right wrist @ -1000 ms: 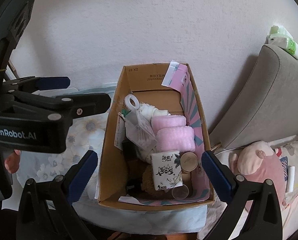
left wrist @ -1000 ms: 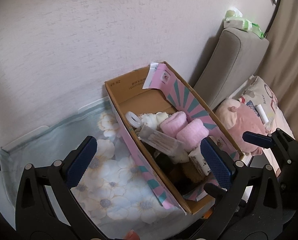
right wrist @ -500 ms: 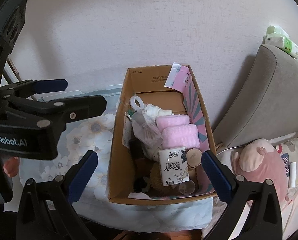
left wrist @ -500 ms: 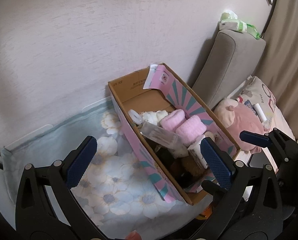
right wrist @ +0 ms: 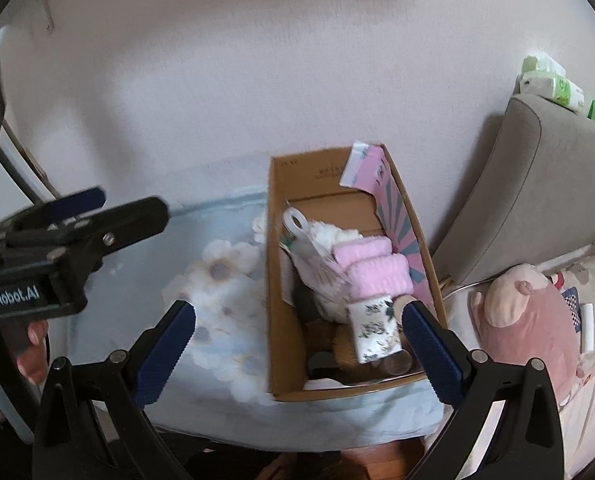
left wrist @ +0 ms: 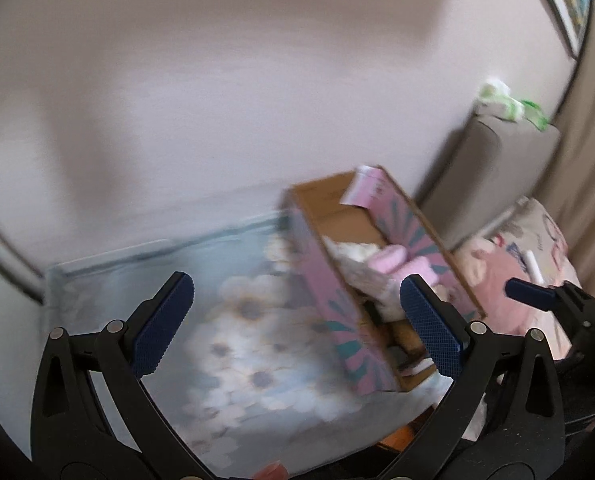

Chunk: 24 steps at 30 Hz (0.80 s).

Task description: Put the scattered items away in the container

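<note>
Both grippers are just hanging above the table with nothing in them. The left gripper (left wrist: 297,322) has its jaws spread wide over the floral tablecloth (left wrist: 241,344), and the right gripper (right wrist: 299,336) is spread just as wide, with its right finger in front of the near right corner of the cardboard box (right wrist: 281,280).

The box sits on the right part of the tablecloth, far end up against the wall, pink and teal print on its sides. It's packed: a pair of pink socks (right wrist: 373,268) around the middle, a small tape roll (right wrist: 295,220) toward the far end, a floral tissue pack (right wrist: 375,326) standing at the near end, plus a clear plastic bag (right wrist: 317,276) left of the socks. There's dark stuff underneath that I can't make out.

Right of the box there's a grey sofa arm (right wrist: 537,192) and a pink plush toy (right wrist: 529,320). The left wrist view is pretty blurry.
</note>
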{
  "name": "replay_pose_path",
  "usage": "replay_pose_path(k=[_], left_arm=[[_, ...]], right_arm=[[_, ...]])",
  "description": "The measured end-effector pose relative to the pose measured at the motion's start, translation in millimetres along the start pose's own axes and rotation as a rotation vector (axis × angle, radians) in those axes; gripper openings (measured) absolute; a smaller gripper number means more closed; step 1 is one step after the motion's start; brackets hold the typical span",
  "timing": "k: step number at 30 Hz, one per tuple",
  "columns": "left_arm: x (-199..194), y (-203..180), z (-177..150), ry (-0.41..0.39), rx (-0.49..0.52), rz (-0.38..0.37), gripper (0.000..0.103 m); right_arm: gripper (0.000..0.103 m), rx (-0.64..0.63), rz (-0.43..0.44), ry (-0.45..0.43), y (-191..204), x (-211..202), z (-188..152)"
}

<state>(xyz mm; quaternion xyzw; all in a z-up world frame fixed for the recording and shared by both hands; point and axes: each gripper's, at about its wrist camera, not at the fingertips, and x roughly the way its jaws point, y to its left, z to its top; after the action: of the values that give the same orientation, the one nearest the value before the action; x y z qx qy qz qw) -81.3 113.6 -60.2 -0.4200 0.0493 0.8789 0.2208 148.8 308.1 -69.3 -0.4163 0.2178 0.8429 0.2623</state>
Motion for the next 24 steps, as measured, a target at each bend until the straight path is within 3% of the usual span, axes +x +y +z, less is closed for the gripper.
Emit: replay_pose_path(k=[16,24], left_arm=[[-70.8,113.2,-24.3,-0.069,-0.222,0.236,0.103],[-75.7,135.6,-39.6,-0.061,-0.257,0.258,0.103]], right_arm=[[0.102,-0.092,0.019,0.001,77.1,-5.5,37.8],[0.102,-0.100,0.044,0.019,100.4,5.7,34.8]])
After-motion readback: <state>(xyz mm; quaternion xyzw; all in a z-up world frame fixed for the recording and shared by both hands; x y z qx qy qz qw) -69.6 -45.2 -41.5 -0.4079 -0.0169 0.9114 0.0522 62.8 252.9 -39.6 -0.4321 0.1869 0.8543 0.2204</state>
